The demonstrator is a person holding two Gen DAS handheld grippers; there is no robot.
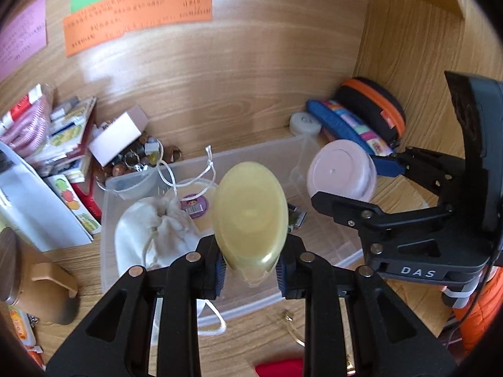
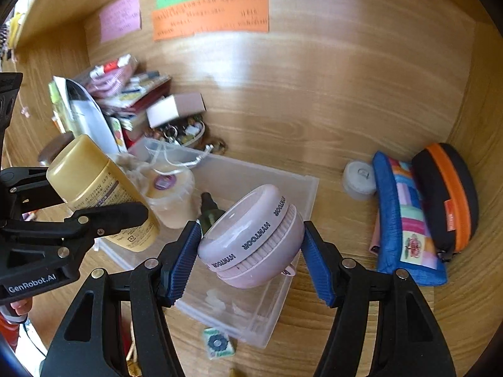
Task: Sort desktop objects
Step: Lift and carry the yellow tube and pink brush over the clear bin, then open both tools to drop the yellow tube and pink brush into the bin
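Up close, the left hand-held gripper [image 1: 251, 270] pinches a yellow bottle [image 1: 250, 216] between its blue pads. The left wrist view shows only the bottle's smooth oval bottom. The right wrist view shows its side [image 2: 103, 198], with small print on a tan label. The bottle tilts above the clear plastic box [image 1: 317, 245].

The right hand-held gripper [image 2: 251, 251] pinches a round pink case [image 2: 251, 235] with its ribbed blue pads [image 2: 180, 265]. The right wrist view shows a white band with the word HYNTOOR around the case. The left wrist view shows only its flat round face [image 1: 341, 174]. The case also hangs above the box.

The box is see-through with thin walls and sits on the wooden surface [image 2: 345, 314]. Inside it lie a soft white cloth bag [image 1: 154, 235] with a string, and a pale round tub with a purple sticker [image 1: 195, 204]. Only the right wrist view shows a small dark dropper bottle [image 2: 209, 212] in the box, and a little green tile [image 2: 218, 342] on the surface just in front of the box.

At the back right, a blue patchwork pouch [image 2: 405, 220] leans on a black zip case with an orange stripe [image 2: 446, 198]. A white roll [image 2: 358, 179] sits beside them. Books and packets [image 1: 47, 132] pile up at the left. Orange, green and pink paper notes [image 2: 210, 15] stick to the wooden wall.
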